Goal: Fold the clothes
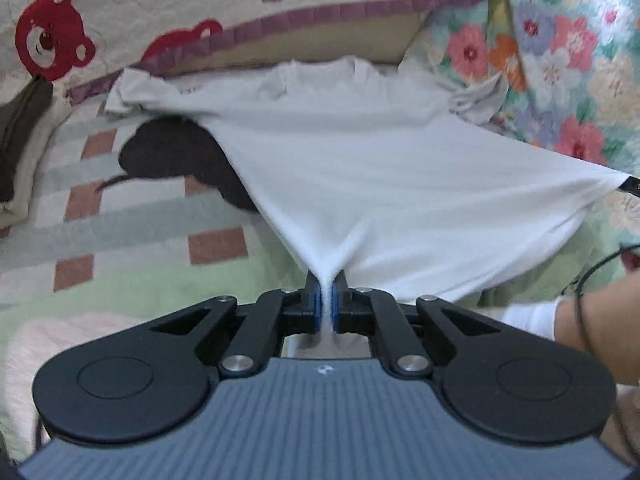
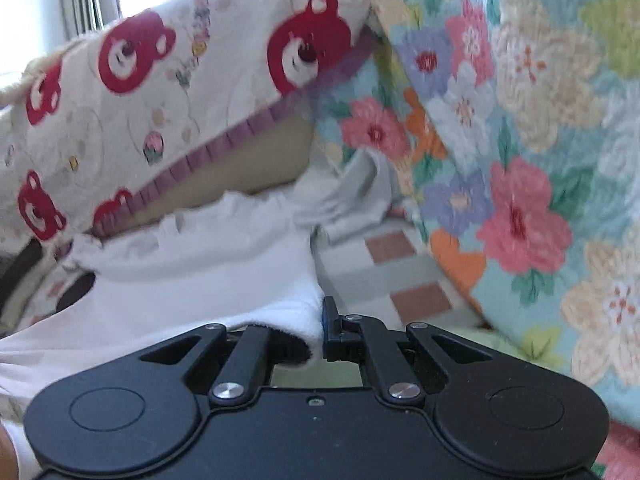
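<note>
Two grippers hold one white T-shirt (image 1: 352, 160) by its near hem, stretched above a checked bedspread (image 1: 132, 216). The left gripper (image 1: 327, 300) is clenched on a pinch of the hem, the cloth squeezed into a thin ridge between its blue pads (image 1: 318, 300). From that pinch the fabric fans out and away toward the far collar, which lies against a pillow with a red bear print (image 1: 80, 20) and a purple ruffled edge. The shirt's sleeves sag at the far left and far right.

At the right edge of the left wrist view the hem's other corner is pulled taut to a dark tip, which seems to be the right gripper (image 1: 632, 184), though only a sliver shows. In the right wrist view the right gripper (image 2: 320, 328) grips that corner: white cloth is bunched over its left finger and pressed against the right one, so it looks clamped on the shirt.

A dark garment (image 1: 180, 160) lies on the bedspread under the shirt's left side. A floral quilt (image 2: 520, 160) rises on the right. A person's forearm (image 1: 600, 328) with a white cuff shows near right.
</note>
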